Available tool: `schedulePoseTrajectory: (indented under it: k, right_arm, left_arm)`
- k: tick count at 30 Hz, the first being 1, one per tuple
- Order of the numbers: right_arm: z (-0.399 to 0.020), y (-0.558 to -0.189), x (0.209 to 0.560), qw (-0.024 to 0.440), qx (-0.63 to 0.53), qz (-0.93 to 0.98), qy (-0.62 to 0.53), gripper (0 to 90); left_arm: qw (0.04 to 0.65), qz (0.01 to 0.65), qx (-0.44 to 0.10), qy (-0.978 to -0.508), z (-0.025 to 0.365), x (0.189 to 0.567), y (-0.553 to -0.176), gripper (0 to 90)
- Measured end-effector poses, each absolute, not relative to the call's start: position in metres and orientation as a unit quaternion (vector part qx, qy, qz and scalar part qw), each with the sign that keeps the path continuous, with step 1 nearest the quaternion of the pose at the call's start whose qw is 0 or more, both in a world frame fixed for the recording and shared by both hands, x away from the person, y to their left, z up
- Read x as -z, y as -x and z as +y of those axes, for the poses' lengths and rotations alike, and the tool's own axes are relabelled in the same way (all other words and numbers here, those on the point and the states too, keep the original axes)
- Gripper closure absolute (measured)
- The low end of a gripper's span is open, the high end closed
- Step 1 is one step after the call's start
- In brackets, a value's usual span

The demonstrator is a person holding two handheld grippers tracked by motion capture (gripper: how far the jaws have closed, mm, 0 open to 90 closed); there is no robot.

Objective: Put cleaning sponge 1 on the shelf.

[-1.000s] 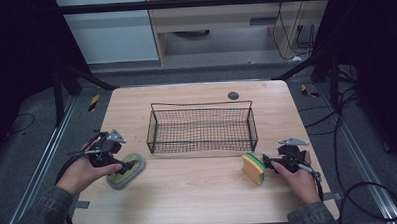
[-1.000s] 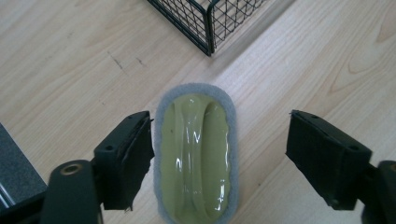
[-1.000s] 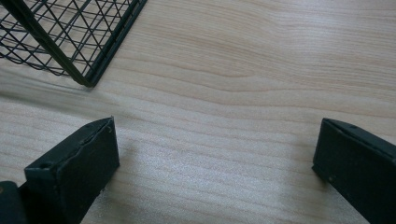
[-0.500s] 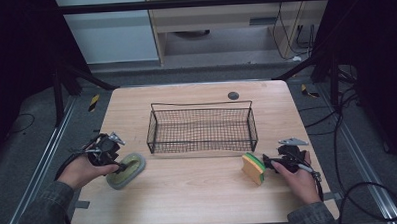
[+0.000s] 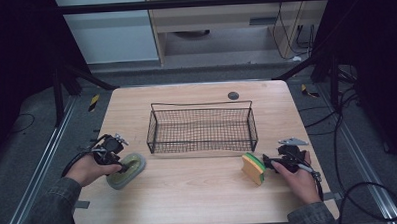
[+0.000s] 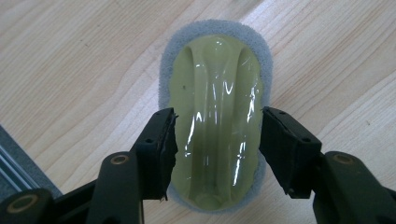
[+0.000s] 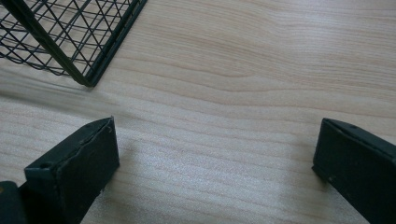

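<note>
The left claw (image 6: 217, 140) sits low in the left gripper view with its two black jaws on either side of the oval scrubber (image 6: 215, 116), a glossy yellow-green grip on a grey foam base. The jaws have just been closing with the scrubber between them. Each now stands at the plastic grip's flank, but whether the pads actually press it is hard to tell: a thin sliver of gap may remain on the left side. The scrubber lies flat on the wooden counter (image 6: 70, 56).

In the high view the left claw (image 5: 119, 164) is at the lower left of the frame, over the scrubber (image 5: 128, 169), with the hand (image 5: 88, 168) behind it. The wire basket (image 5: 202, 128) stands in the middle of the counter (image 5: 189, 192). At the lower right, the right claw (image 5: 266, 163) lies just beside a yellow-and-green sponge (image 5: 252, 168) that stands on edge.

In the right gripper view the right claw (image 7: 215, 158) is spread wide over bare wood, with a corner of the basket (image 7: 70, 37) at the upper left.
</note>
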State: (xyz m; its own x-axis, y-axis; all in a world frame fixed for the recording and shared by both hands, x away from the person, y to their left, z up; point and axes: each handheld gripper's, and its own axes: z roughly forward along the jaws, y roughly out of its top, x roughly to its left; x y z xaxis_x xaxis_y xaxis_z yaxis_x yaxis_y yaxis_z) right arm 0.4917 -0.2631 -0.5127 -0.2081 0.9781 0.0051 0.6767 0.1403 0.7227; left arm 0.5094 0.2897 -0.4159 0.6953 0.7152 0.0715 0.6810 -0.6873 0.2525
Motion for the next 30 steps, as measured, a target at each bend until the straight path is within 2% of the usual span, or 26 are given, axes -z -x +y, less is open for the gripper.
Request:
schedulePoseTrajectory:
  k: [19,23,25,26,28,30]
  right_arm:
    - [-0.263,-0.492,0.513,0.246,-0.307,0.714,-0.579,0.5]
    - [-0.263,-0.492,0.513,0.246,-0.307,0.716,-0.578,0.5]
    - [-0.263,-0.492,0.513,0.246,-0.307,0.716,-0.576,0.5]
    - [-0.263,-0.492,0.513,0.245,-0.308,0.717,-0.576,0.5]
    - [-0.263,-0.492,0.513,0.245,-0.308,0.717,-0.575,0.5]
    - [-0.263,-0.492,0.513,0.245,-0.307,0.718,-0.575,0.5]
  left_arm:
    - [0.092,0.379,-0.073,-0.918,0.291,0.424,-0.515,53.3]
    - [0.091,0.377,-0.071,-0.919,0.292,0.427,-0.517,60.4]
    - [0.092,0.376,-0.070,-0.919,0.292,0.427,-0.517,61.0]
    - [0.094,0.375,-0.070,-0.920,0.292,0.427,-0.518,65.9]
    - [0.096,0.374,-0.069,-0.920,0.292,0.427,-0.518,70.0]
    - [0.097,0.370,-0.070,-0.921,0.292,0.426,-0.517,70.5]
